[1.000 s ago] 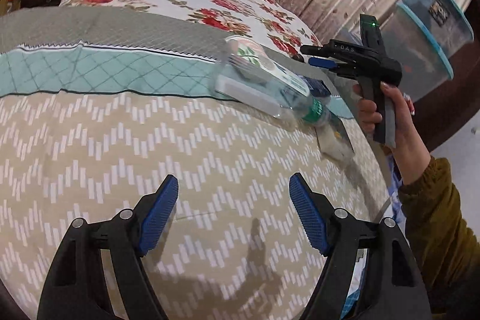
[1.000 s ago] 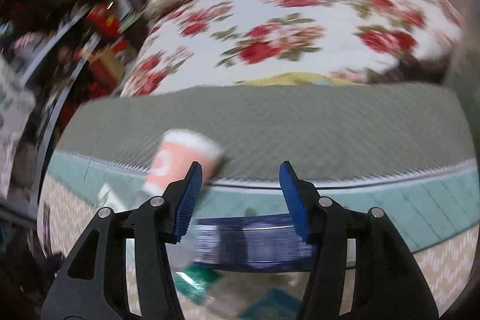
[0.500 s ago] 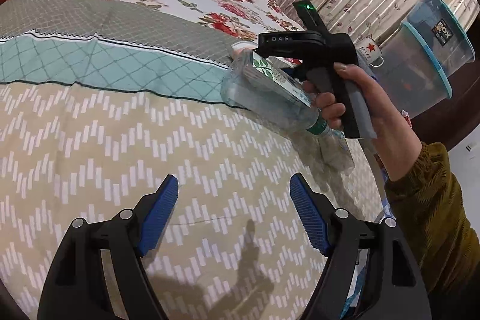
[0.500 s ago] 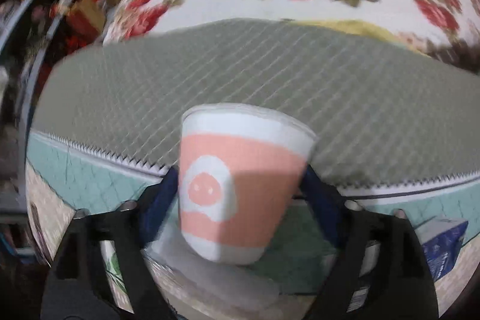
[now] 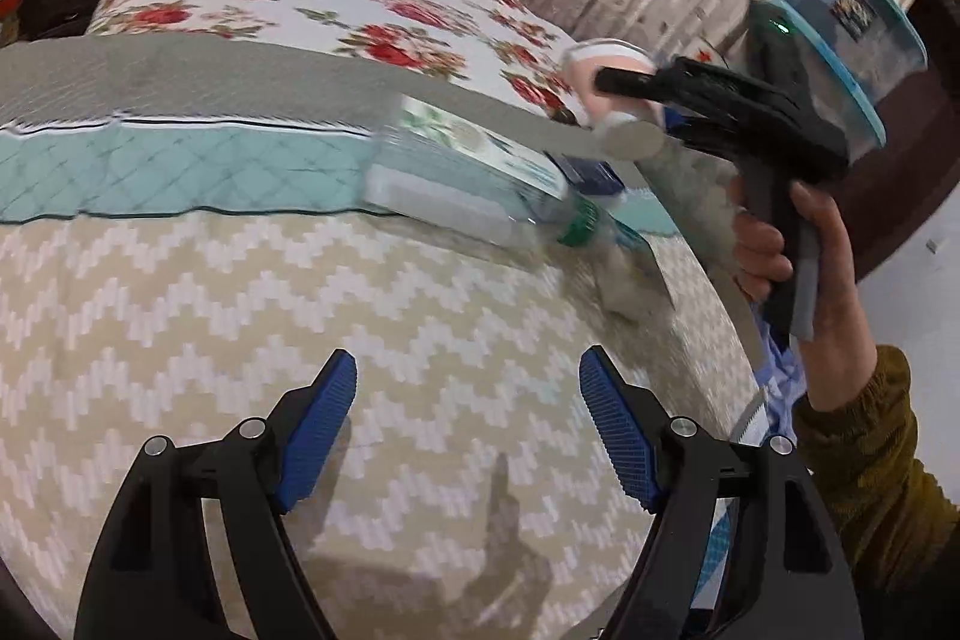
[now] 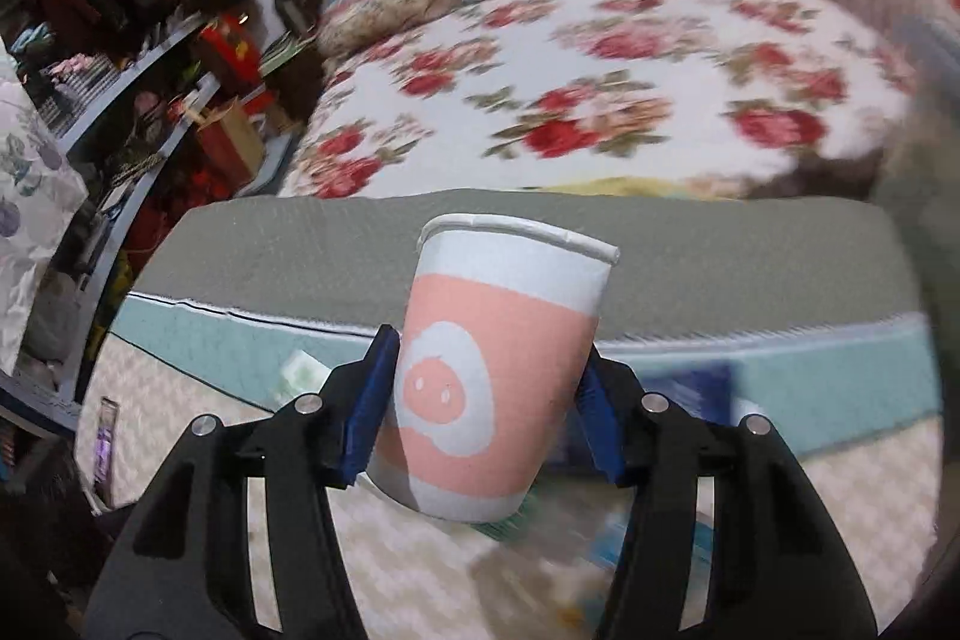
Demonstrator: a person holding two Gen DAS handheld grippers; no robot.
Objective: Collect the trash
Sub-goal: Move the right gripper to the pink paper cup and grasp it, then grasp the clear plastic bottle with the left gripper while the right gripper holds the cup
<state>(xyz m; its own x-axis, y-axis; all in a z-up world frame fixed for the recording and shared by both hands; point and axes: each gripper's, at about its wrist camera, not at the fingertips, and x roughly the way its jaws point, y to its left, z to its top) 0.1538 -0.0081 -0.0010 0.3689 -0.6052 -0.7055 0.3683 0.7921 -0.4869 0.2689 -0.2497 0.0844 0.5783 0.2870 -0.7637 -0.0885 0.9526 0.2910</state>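
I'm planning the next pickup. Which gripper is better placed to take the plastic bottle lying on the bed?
Left. The left gripper is open and empty, with the plastic bottle ahead of it on the bed. The right gripper is closing on the paper cup.

Paper cup (image 6: pixel 498 370), matt, pink-and-white print, rolled rim, low centre of right wrist view. Clear glossy plastic bottle (image 5: pixel 474 187), green plastic cap, mid-frame in left wrist view. Bed cover (image 5: pixel 300 340): quilted matt cloth, chevron weave below, floral cotton upper frame. Black matt plastic left gripper (image 5: pixel 468 430), ribbed blue rubbery pads (image 5: pixel 618 439). Translucent plastic tubs (image 5: pixel 852 40) upper right, semi-glossy.
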